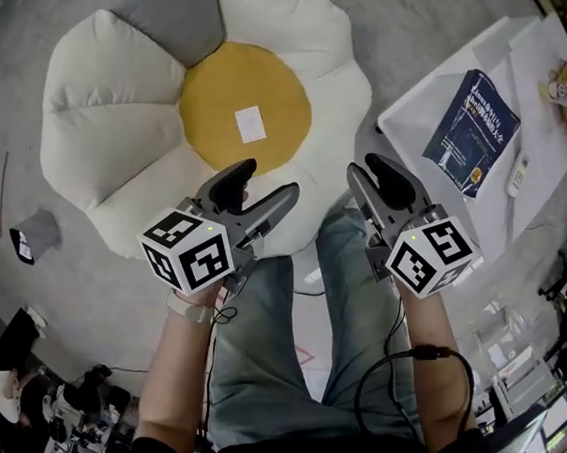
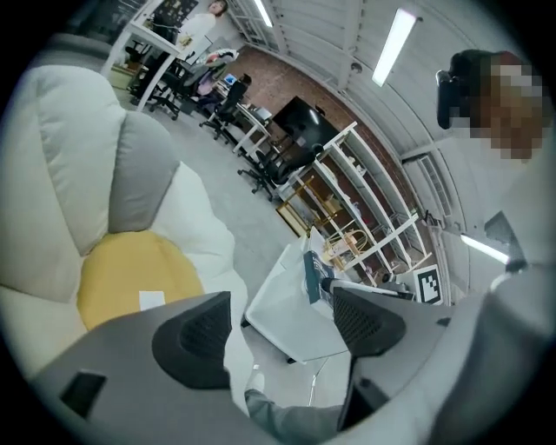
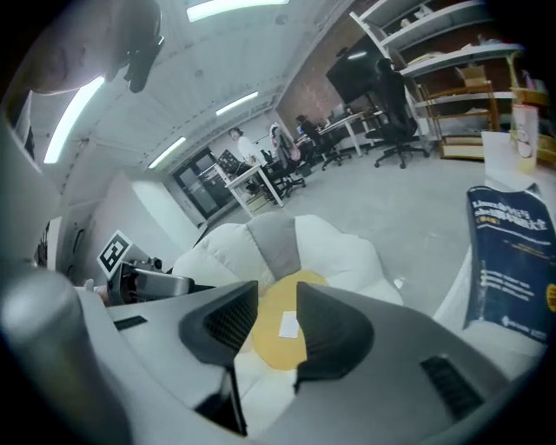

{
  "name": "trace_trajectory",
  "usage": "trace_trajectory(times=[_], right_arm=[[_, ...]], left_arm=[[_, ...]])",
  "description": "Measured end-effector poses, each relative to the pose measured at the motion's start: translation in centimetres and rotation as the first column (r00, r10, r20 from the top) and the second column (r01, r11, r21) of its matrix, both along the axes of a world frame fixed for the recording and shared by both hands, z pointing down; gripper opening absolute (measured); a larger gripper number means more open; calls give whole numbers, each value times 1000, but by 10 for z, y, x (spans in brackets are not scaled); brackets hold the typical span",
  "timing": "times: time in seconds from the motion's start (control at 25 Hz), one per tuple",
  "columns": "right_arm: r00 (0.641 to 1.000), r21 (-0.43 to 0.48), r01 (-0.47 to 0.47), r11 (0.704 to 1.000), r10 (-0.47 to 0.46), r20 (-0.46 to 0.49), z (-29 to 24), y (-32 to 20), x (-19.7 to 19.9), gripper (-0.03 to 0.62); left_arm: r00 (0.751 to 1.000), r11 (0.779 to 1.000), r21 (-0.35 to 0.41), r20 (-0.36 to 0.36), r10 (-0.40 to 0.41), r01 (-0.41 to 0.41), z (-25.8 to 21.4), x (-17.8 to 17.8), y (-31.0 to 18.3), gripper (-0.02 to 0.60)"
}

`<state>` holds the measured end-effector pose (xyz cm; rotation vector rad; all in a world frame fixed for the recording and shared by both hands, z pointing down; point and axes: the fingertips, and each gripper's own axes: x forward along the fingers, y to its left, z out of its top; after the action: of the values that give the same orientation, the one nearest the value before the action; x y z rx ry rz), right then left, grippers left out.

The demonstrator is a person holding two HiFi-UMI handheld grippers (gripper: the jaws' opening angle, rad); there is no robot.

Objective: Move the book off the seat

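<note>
Nearest are the person's legs in blue jeans (image 1: 261,353), with a black cable (image 1: 402,366) looping over the right thigh. Above the knees, each hand holds a tool with a marker cube at its rear.

The left tongs (image 1: 268,182) are spread wide. In the left gripper view nothing sits between their dark pads (image 2: 195,339), and the gap shows only a trouser leg and the white counter beyond. The right tongs (image 1: 367,168) are parted by a narrow gap and hold nothing. Their own view looks through that gap onto the cushion's yellow middle.

Just past the tongs, a flower-shaped cushion seat (image 1: 110,116) lies on the grey floor (image 1: 424,18). It has puffy white petals, one grey petal (image 1: 176,19) and a yellow centre (image 1: 212,102) bearing a small white label (image 1: 251,125). Apart from that label, nothing lies on the seat.

To the right of the seat stands a low white counter (image 1: 419,102). The dark blue book (image 1: 472,133) lies flat on it, cover up, clear of the cushion. A slim white object (image 1: 518,175) rests just beside the book.

Farther off, the gripper views show open shelving (image 2: 365,217) and rows of desks with office chairs (image 3: 382,78).
</note>
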<state>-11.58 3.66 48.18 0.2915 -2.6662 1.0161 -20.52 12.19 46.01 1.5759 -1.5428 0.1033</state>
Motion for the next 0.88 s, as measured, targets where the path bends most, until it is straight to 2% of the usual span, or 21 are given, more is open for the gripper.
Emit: trace_trajectory(times=[0.16, 0.28, 0.44, 0.56, 0.64, 0.76, 0.84, 0.88], right_arm=[[997, 39, 77, 996, -78, 27, -43, 37, -42, 143], [989, 83, 130, 988, -135, 58, -80, 58, -66, 132], [972, 132, 195, 972, -210, 109, -119, 67, -82, 115], [950, 184, 252, 950, -279, 141, -158, 84, -89, 101], [936, 208, 283, 936, -317, 155, -185, 100, -92, 83], [911, 237, 328, 914, -373, 178, -224, 116, -100, 63], [896, 256, 349, 901, -401, 189, -250, 123, -99, 53], [891, 263, 357, 896, -411, 193, -262, 127, -97, 52]], left_arm=[[996, 994, 83, 57, -70, 65, -48, -37, 35, 320], [987, 979, 160, 73, -142, 129, -82, -58, 57, 281], [980, 962, 230, 95, -174, 149, -114, -63, 67, 278], [970, 946, 273, 114, -213, 176, -150, -59, 83, 250], [967, 938, 296, 122, -222, 178, -180, -49, 97, 208], [950, 927, 324, 180, -256, 189, -225, -42, 108, 107], [933, 907, 356, 188, -307, 227, -252, -39, 113, 18], [926, 894, 374, 184, -331, 245, -267, -38, 115, 6]])
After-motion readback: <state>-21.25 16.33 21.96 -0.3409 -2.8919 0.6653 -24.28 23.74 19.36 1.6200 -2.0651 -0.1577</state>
